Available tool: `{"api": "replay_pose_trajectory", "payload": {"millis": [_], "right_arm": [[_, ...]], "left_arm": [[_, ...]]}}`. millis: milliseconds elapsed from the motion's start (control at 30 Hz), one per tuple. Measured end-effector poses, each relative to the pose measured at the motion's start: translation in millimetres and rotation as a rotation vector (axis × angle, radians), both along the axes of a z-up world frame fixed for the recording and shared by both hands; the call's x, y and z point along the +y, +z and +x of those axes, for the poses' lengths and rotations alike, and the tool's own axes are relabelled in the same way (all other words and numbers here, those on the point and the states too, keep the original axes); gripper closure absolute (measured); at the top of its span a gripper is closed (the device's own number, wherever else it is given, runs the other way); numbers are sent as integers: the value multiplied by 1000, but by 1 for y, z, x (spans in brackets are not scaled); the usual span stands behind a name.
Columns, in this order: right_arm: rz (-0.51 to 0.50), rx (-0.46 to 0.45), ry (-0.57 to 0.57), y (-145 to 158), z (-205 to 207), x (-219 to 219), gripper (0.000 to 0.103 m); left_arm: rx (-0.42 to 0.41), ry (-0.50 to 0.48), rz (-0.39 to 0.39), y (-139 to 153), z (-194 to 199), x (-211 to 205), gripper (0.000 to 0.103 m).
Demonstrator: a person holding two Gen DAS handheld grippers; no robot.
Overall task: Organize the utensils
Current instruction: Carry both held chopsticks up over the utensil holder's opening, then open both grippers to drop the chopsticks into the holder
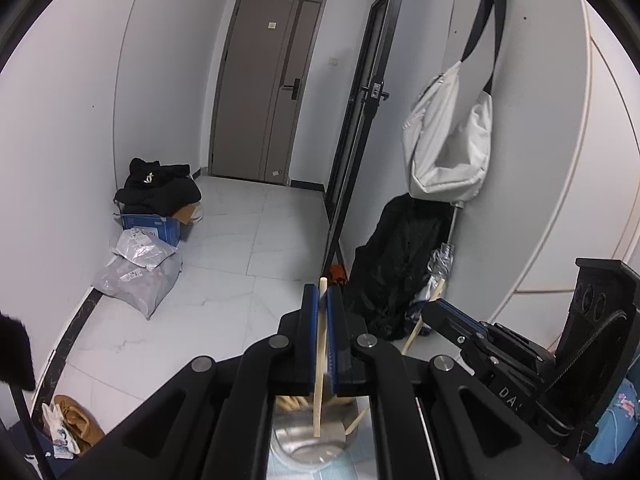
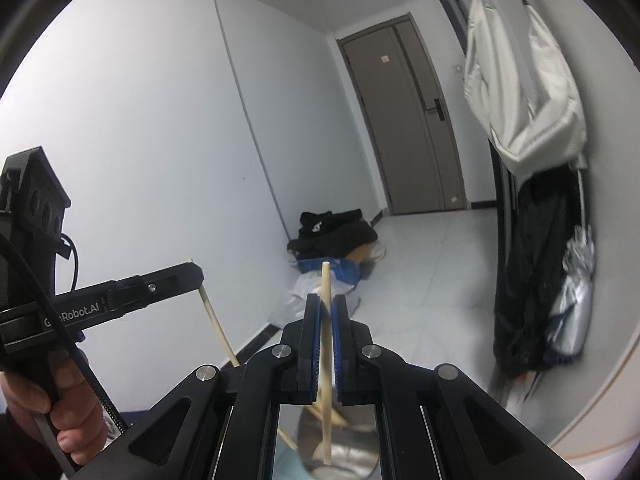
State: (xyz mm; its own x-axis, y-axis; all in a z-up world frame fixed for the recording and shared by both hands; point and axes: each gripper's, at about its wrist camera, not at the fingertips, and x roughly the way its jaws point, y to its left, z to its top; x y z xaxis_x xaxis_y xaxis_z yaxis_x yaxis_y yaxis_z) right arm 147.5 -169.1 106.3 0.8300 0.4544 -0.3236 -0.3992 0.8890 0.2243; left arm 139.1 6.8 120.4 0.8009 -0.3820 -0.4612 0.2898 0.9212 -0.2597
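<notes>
My left gripper (image 1: 321,300) is shut on a pale wooden chopstick (image 1: 318,400) that stands nearly upright between its blue pads. The stick's lower end hangs over a shiny metal container (image 1: 308,446), which holds more chopsticks. To the right, my right gripper (image 1: 435,307) pinches a second chopstick (image 1: 412,336). In the right wrist view that gripper (image 2: 326,304) is shut on its upright chopstick (image 2: 326,276) above the same metal container (image 2: 352,452). My left gripper (image 2: 198,274) appears at the left with its chopstick (image 2: 218,326), held by a hand (image 2: 60,400).
A light blue patterned cloth (image 1: 616,420) lies under the container. On the tiled floor are black clothes on a blue box (image 1: 154,228) and grey parcels (image 1: 138,276). A white bag (image 1: 448,144), a black coat (image 1: 396,264) and an umbrella hang on the right wall. A brown door (image 1: 264,88) lies ahead.
</notes>
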Motion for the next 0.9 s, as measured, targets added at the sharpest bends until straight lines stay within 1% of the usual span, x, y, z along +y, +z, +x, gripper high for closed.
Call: {"api": "replay_pose_trajectory", "payload": {"millis": [233,400,500,600,767,900], "right_arm": [[-44,-30,-2,-5,33,11,98],[-93,-44,17,-19,49,17,98],[-120,-57,39,-27,55,20,98],[-148,-61,60,-35,57,22,98],[-183,-67,98,-48,53,23,98],[-211,-52,136,-57,52,21,98]], "left_arm": [[27,17,-41,-19,32,4,102],[43,36,-103,-36,45,9,102],[56,48,-119,-46,52,6,102],[72,57,-125,-56,56,3,102],[75,5,-131,-64,56,-1,102],[65,-9,-118,-66,50,-2,102]]}}
